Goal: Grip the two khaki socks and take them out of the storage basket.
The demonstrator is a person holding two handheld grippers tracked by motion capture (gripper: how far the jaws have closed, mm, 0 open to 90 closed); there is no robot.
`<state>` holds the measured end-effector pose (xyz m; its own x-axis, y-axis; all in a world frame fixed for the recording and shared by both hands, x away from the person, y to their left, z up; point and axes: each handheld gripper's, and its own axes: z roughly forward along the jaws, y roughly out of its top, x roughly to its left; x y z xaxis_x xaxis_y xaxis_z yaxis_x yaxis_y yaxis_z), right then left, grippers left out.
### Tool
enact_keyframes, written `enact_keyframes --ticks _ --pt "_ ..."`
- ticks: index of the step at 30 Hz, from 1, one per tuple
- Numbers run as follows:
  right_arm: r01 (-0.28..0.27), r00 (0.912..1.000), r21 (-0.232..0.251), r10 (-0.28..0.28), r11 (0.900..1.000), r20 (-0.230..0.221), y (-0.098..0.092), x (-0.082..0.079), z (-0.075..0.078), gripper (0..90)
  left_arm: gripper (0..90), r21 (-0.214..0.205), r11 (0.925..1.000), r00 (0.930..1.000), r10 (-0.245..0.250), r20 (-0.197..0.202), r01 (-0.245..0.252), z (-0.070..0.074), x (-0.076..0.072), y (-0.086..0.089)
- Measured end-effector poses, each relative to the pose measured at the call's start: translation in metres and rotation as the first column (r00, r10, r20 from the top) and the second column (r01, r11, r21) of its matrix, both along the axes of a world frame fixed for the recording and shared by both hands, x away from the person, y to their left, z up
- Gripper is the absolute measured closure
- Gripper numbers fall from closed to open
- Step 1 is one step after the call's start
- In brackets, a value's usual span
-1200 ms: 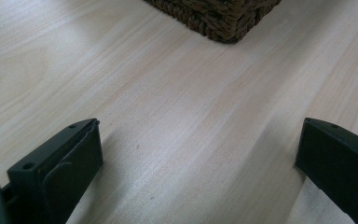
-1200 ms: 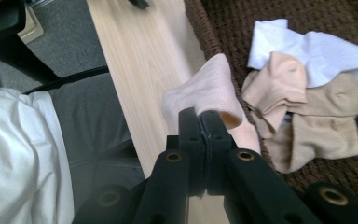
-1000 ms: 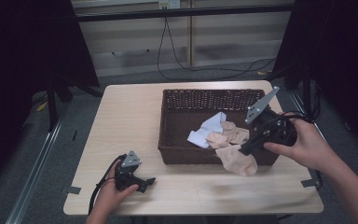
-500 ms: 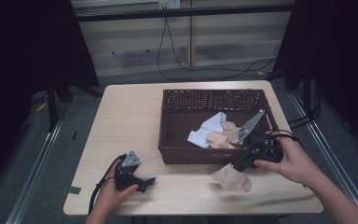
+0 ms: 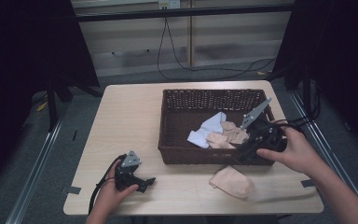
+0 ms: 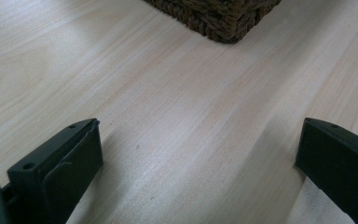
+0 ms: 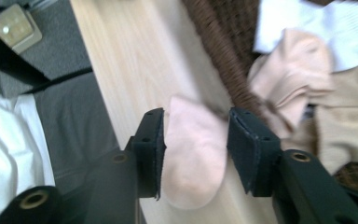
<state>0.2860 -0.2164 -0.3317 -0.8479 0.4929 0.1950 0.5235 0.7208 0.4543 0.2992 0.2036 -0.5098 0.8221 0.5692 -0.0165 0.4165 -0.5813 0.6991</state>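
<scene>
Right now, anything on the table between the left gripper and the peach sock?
Nothing: bare tabletop separates the left gripper from the peach sock in the high view.

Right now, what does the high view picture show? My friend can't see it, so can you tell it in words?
A peach sock lies on the wooden table in front of a brown wicker basket holding more socks. The right gripper, jaws just opened, hovers over the basket's front edge; the open left gripper rests near the table's front.

Soft cloth sock [image 5: 231, 181]; rough wicker basket [image 5: 168, 135]; smooth matt wood table [image 5: 126, 121].
</scene>
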Motion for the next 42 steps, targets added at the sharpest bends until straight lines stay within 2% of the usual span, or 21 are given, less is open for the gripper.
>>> enact_keyframes --ticks 2,4,5,7,9,11,12,13,15,17,21,25,27,29,32,35,37,40,42 --pt "0.029 0.9995 0.008 -0.03 0.9995 0.011 -0.003 0.012 0.008 50.4 0.0 0.002 1.0 1.0 0.0 -0.001 0.0 0.0 0.0 0.0" --pt "0.056 0.9981 0.0 -0.056 0.9984 0.026 -0.003 0.02 0.011 49.1 0.0 0.002 1.0 1.0 0.0 -0.001 0.0 0.0 0.0 0.0" --pt "0.056 0.9981 0.0 -0.056 0.9984 0.026 -0.003 0.02 0.011 49.1 0.0 0.003 1.0 1.0 0.0 0.0 0.0 0.0 0.0 0.0" --pt "0.091 0.9954 -0.03 -0.09 0.9954 0.033 -0.005 0.035 0.01 46.1 0.0 -0.002 1.0 1.0 0.0 0.0 0.0 0.0 0.0 0.0" --pt "0.107 0.9939 -0.037 -0.106 0.9936 0.03 -0.005 0.039 0.008 44.8 0.0 -0.004 1.0 1.0 0.0 0.0 0.0 0.0 0.0 0.0" --pt "0.138 0.9902 -0.077 -0.136 0.9875 0.032 -0.005 0.053 -0.001 42.7 0.0 -0.004 1.0 1.0 0.0 0.0 0.0 0.0 0.0 0.0" --pt "0.138 0.9902 -0.077 -0.136 0.9875 0.032 -0.005 0.053 -0.001 42.7 0.0 -0.004 1.0 1.0 0.0 0.0 0.0 0.0 0.0 0.0" --pt "0.145 0.9894 -0.11 -0.143 0.9833 0.028 -0.004 0.06 -0.008 41.7 0.0 0.0 1.0 1.0 0.0 -0.001 0.0 0.0 0.0 0.0" --pt "0.149 0.9887 -0.116 -0.146 0.982 0.031 -0.003 0.062 -0.01 41.2 0.0 -0.003 1.0 1.0 0.001 0.0 -0.001 0.0 0.0 0.0" --pt "0.162 0.9867 -0.147 -0.159 0.9757 0.034 -0.001 0.07 -0.02 39.8 0.0 -0.002 1.0 1.0 0.001 0.0 -0.001 0.0 0.0 0.0" --pt "0.175 0.9846 -0.165 -0.173 0.9707 0.028 0.001 0.075 -0.028 39.3 0.0 -0.002 1.0 1.0 0.001 0.0 -0.001 0.0 0.0 0.0" --pt "0.187 0.9822 -0.196 -0.187 0.9626 0.019 0.003 0.083 -0.044 38.4 0.0 -0.003 1.0 1.0 0.0 0.0 0.0 0.0 0.0 0.0" --pt "0.185 0.9827 -0.196 -0.184 0.963 0.022 0.002 0.085 -0.047 38.5 0.0 -0.001 1.0 1.0 0.001 0.0 -0.001 0.0 0.0 0.0" --pt "0.206 0.9781 -0.188 -0.208 0.9604 0.009 0.002 0.089 -0.054 40.6 0.0 -0.005 1.0 1.0 0.0 0.0 0.0 0.0 0.0 0.0" --pt "0.207 0.9777 -0.189 -0.21 0.9598 0.006 0.002 0.092 -0.06 42.3 0.0 0.0 1.0 1.0 0.0 -0.001 0.0 0.0 0.0 0.0" --pt "0.211 0.976 -0.206 -0.217 0.9557 -0.012 0.005 0.098 -0.071 44.6 0.0 0.002 1.0 1.0 0.001 -0.002 -0.001 0.0 0.0 0.0" --pt "0.213 0.9753 -0.206 -0.221 0.9551 -0.015 0.006 0.099 -0.072 45.1 0.0 -0.001 1.0 1.0 0.001 -0.001 -0.001 0.0 0.0 0.0" --pt "0.195 0.9777 -0.185 -0.206 0.9631 -0.041 0.012 0.103 -0.078 47.2 0.0 -0.001 1.0 1.0 0.001 0.0 -0.001 0.0 0.0 0.0" --pt "0.187 0.9782 -0.19 -0.2 0.9639 -0.055 0.016 0.105 -0.084 47.3 0.0 -0.003 1.0 1.0 0.0 0.001 0.0 0.0 0.0 0.0"
